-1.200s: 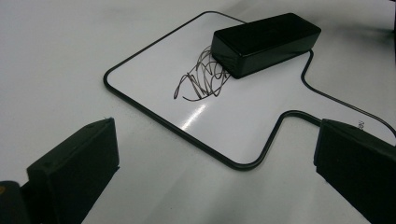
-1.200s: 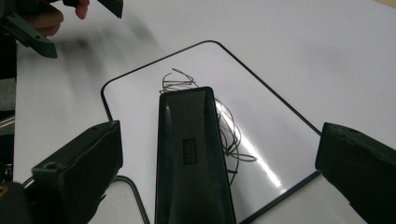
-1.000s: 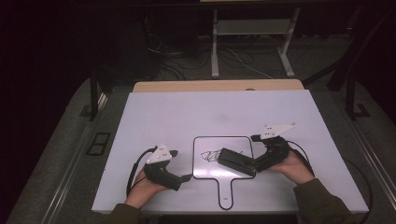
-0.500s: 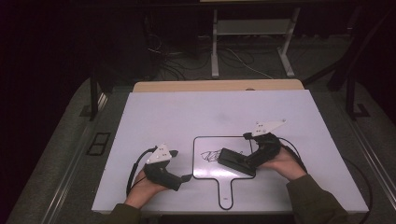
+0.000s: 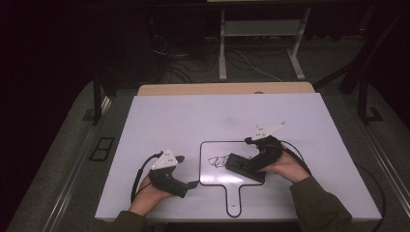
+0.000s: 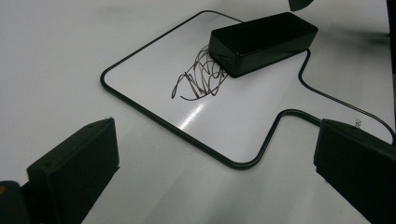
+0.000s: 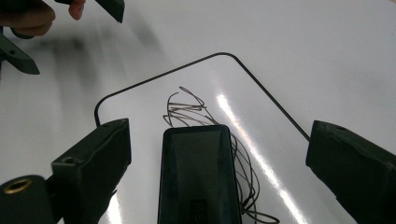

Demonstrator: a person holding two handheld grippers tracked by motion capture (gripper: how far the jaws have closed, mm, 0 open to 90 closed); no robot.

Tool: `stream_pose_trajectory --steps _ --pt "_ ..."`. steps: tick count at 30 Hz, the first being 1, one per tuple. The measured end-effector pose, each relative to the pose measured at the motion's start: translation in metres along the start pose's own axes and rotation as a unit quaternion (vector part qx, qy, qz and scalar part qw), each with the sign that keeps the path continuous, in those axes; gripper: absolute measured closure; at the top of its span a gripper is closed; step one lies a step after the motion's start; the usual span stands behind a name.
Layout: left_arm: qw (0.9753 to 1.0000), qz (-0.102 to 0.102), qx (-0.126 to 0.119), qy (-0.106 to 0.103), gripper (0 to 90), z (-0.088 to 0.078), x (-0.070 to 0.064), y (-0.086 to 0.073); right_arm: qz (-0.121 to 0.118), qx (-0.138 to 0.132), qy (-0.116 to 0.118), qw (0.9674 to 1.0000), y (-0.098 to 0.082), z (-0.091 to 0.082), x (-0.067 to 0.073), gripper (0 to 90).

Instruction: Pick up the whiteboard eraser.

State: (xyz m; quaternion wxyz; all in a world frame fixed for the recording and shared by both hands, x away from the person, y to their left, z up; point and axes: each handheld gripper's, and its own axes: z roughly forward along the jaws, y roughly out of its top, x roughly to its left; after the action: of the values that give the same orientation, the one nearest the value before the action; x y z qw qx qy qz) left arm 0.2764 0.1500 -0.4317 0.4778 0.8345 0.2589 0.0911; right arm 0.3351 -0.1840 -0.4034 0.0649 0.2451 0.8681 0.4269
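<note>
White table (image 5: 169,121): bears a small whiteboard (image 5: 212,176) with black rim and short handle, a dark scribble (image 5: 218,160) on its face.

Black eraser (image 7: 198,175): a block lying flat on the whiteboard, partly over the scribble, between the right gripper's (image 5: 249,164) jaws. Those jaws are spread wide, each standing clear of the eraser's sides.

Left gripper (image 5: 186,183): resting on the table just beside the whiteboard's near left edge, jaws spread, nothing between them. The eraser lies ahead of it, well apart.
</note>
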Motion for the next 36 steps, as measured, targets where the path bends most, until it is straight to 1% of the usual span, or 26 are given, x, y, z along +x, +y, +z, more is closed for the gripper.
stream_pose_trajectory --steps 2,6,7,8,9,12,14,16,17,19,20,23,24,25,27,31,32,35,36 --pt "1.0 0.0 0.001 0.0 0.0 0.0 0.0 0.0 -0.001 0.003 0.003 1.0 0.0 0.001 0.0 5.5" --pt "1.0 0.001 0.002 0.0 0.0 0.0 0.0 0.0 -0.002 0.017 0.002 0.9999 -0.001 0.003 0.0 5.5" --pt "1.0 0.001 0.001 0.0 0.0 0.0 0.0 0.0 -0.002 0.022 0.002 0.9997 -0.001 0.003 0.0 7.5" --pt "1.0 0.001 0.001 0.0 0.0 0.0 -0.001 0.0 -0.002 0.028 0.004 0.9996 -0.001 0.003 0.0 14.5" --pt "1.0 0.001 0.001 0.0 0.0 0.0 -0.001 0.0 -0.006 0.034 0.007 0.9994 -0.001 0.002 0.0 15.5" --pt "1.0 0.001 0.001 0.0 0.0 0.0 -0.001 0.0 -0.01 0.059 0.004 0.9982 -0.002 0.004 0.002 15.5" --pt "1.0 0.001 0.001 0.0 0.0 0.0 -0.001 0.0 -0.018 0.078 0.005 0.9968 -0.003 0.005 0.002 15.5" --pt "1.0 0.001 0.003 0.0 0.0 0.0 -0.001 0.0 -0.021 0.09 0.006 0.9957 -0.003 0.006 0.003 15.5" --pt "1.0 0.001 0.003 0.0 0.0 0.001 0.0 0.0 -0.029 0.096 0.004 0.995 -0.004 0.007 0.003 15.6" --pt "1.0 0.001 0.003 0.0 0.0 0.001 -0.001 0.0 -0.033 0.104 0.001 0.994 -0.005 0.008 0.003 15.8" --pt "1.0 0.001 0.003 0.0 0.0 0.001 0.0 0.0 -0.029 0.105 0.002 0.994 -0.005 0.008 0.003 15.8" --pt "1.0 0.001 0.005 0.0 0.0 0.0 0.0 0.0 -0.032 0.113 -0.001 0.9931 -0.005 0.008 0.003 17.8" --pt "1.0 0.0 0.002 0.0 0.0 0.001 0.001 -0.001 -0.037 0.118 -0.004 0.9923 -0.006 0.008 0.002 18.3" --pt "1.0 0.0 0.002 -0.001 0.0 0.001 0.001 -0.001 -0.031 0.12 -0.001 0.9923 -0.006 0.008 0.003 18.3" --pt "1.0 0.001 0.004 -0.002 0.0 0.001 0.002 -0.001 -0.031 0.125 0.0 0.9917 -0.006 0.008 0.004 18.6" --pt "1.0 0.0 0.001 -0.003 0.0 0.001 0.003 -0.001 -0.039 0.136 -0.006 0.9899 -0.007 0.01 0.006 18.7" --pt "1.0 0.0 0.001 -0.003 0.0 0.001 0.003 -0.001 -0.045 0.141 -0.012 0.9889 -0.007 0.011 0.006 20.0" --pt "1.0 0.0 0.002 -0.003 0.0 0.002 0.003 -0.001 -0.046 0.148 -0.014 0.9879 -0.008 0.011 0.008 21.8" --pt "1.0 0.001 0.003 -0.003 0.0 0.002 0.003 -0.001 -0.05 0.153 -0.015 0.9869 -0.009 0.011 0.008 22.2"
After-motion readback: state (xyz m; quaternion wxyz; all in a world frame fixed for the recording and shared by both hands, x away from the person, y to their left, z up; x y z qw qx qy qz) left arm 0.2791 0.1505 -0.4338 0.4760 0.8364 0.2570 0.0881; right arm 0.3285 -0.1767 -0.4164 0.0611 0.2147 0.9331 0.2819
